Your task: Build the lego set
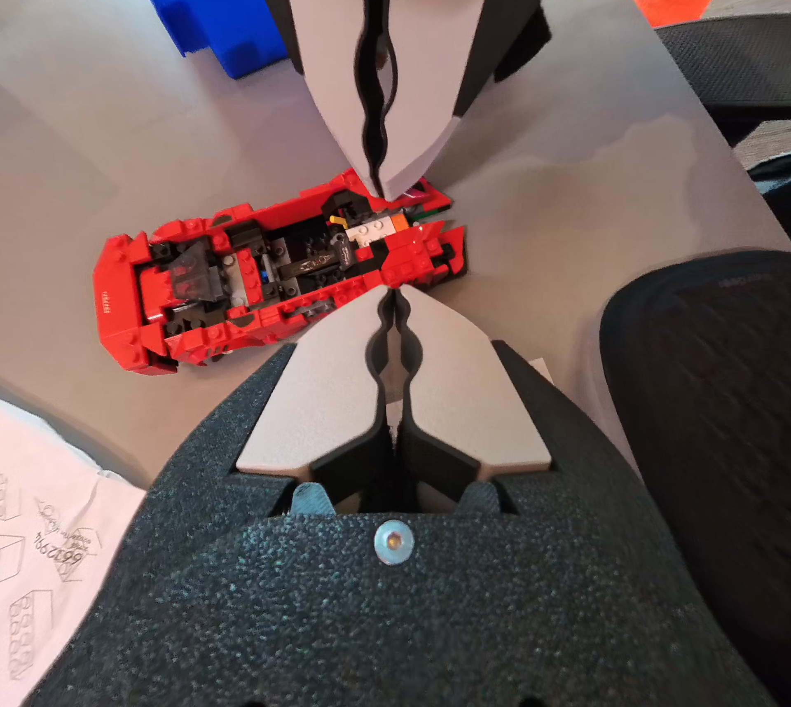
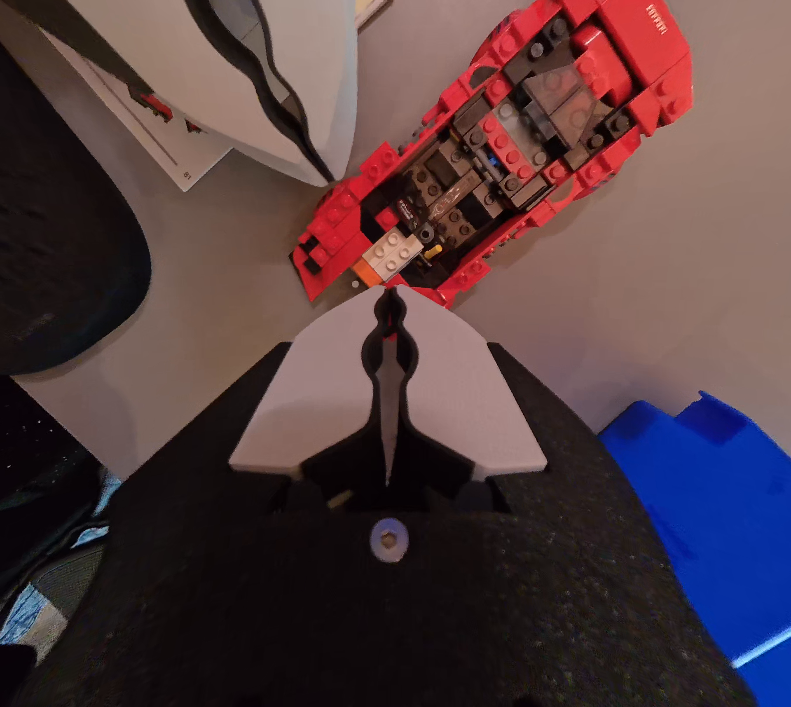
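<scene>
Here, roofless red lego car [image 1: 278,275], studs exposed, left gripper [image 1: 393,289] clenched, right gripper [image 2: 388,289] clenched.

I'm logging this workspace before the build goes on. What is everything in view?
Red brick-built car: one, red and black, roof open, centre of grey table.
Blue plastic bin: one, blue, table edge.
Printed instruction booklet: one, white, beside the car.
White paper bag: one, printed, near edge.
Black chair: one, beside the table.
Left claw: shut, at the car's side.
Right claw: shut, something small and red between its pads.
</scene>
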